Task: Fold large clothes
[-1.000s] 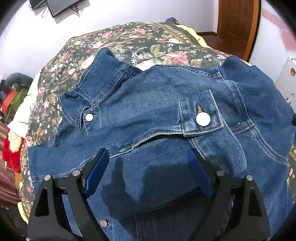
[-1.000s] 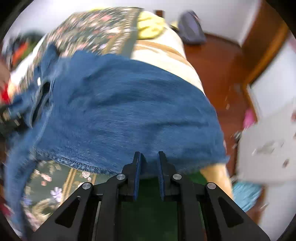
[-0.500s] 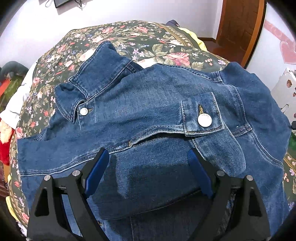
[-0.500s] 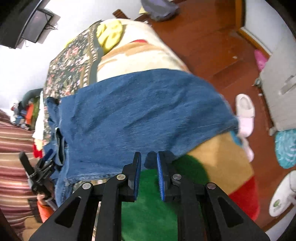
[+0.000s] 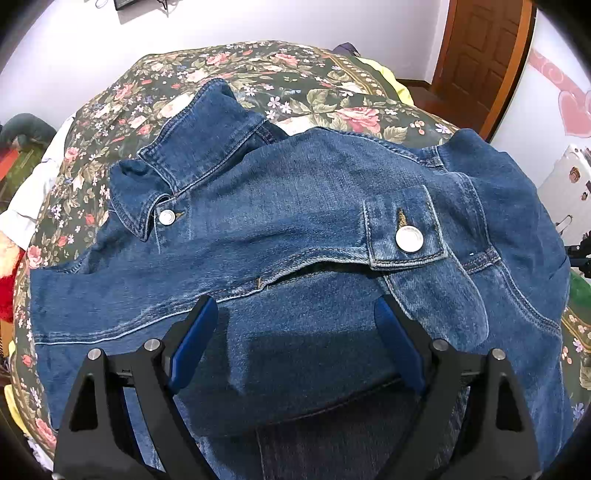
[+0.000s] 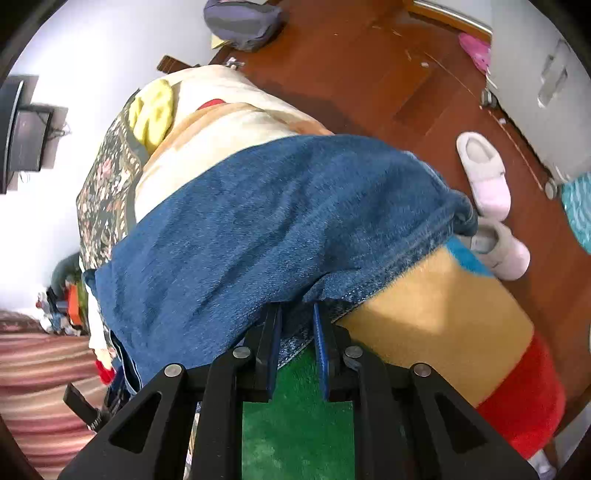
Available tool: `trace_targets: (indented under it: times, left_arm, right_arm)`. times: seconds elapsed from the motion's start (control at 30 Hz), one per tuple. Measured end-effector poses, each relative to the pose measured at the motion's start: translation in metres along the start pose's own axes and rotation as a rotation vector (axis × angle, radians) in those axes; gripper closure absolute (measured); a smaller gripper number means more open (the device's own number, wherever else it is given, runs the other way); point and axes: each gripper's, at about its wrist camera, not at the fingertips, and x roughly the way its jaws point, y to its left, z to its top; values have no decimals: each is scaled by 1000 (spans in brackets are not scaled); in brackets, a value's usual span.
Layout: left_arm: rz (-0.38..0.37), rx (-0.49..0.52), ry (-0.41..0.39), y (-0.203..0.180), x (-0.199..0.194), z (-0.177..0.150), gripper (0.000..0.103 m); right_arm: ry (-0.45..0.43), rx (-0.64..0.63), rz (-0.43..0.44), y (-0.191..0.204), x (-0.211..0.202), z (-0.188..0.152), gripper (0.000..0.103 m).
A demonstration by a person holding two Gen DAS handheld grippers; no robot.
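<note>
Left claw [image 5: 295,343]: spread wide, nothing pinched; blue pads hang over the lower body of the denim jacket [image 5: 295,236], whether they touch the cloth cannot be told.
Left view, task item: one denim jacket lies across the bed [image 5: 295,70], collar [image 5: 192,147] toward the upper left, one sleeve folded across the chest with its cuff [image 5: 402,229] at the right.
Left view, count: two metal buttons visible, one at the collar [image 5: 166,216], one on the cuff [image 5: 408,239].
Left view, writing: none legible on jacket or buttons.
Left view, edges and room: floral bedspread bare beyond the collar up to the white wall [image 5: 258,22]; jacket reaches close to the bed's right side; wooden door [image 5: 480,55] at upper right.
Right claw [image 6: 297,314]: pressed nearly together, pinching the hem edge of the denim jacket [image 6: 277,221].
Right view, task item: jacket back panel drapes over the bed's edge, its far corner hanging near the floor side.
Right view, bedding: multicoloured blanket [image 6: 443,295] in tan, red, green and blue patches under the hem.
Right view, count: two pale slippers [image 6: 484,173] on the wooden floor [image 6: 369,66]; one grey bag [image 6: 240,18] near the wall; one wall screen [image 6: 26,136].
Right view, writing: none legible.
Right view, edges and room: open floor beside the bed, slippers just beside the jacket's hanging corner.
</note>
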Motion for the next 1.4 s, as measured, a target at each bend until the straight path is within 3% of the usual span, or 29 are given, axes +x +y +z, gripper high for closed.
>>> trace_targets:
  times: [0.23, 0.47, 0.73, 0.93, 1.07, 1.27, 1.4]
  left_arm:
    - [-12, -14, -3, 2, -1, -2, 16]
    - [5, -6, -28, 2, -11, -7, 16]
    - [45, -11, -65, 15, -33, -17, 16]
    - [104, -13, -145, 33, -68, -21, 16]
    - [108, -55, -189, 51, -90, -23, 16]
    - [109, -107, -247, 75, -124, -37, 16]
    - [124, -132, -250, 87, -132, -49, 16]
  right_arm:
    - [-8, -45, -67, 9, -10, -16, 88]
    - [4, -15, -87, 9, 16, -4, 85]
    - [-132, -153, -103, 46, -4, -9, 89]
    - [-299, -300, -26, 112, -57, -21, 90]
    - [-336, -410, 111, 169, -80, -37, 92]
    - [-290, -588, 213, 259, -64, -82, 92]
    - [-209, -690, 221, 303, -18, -124, 92]
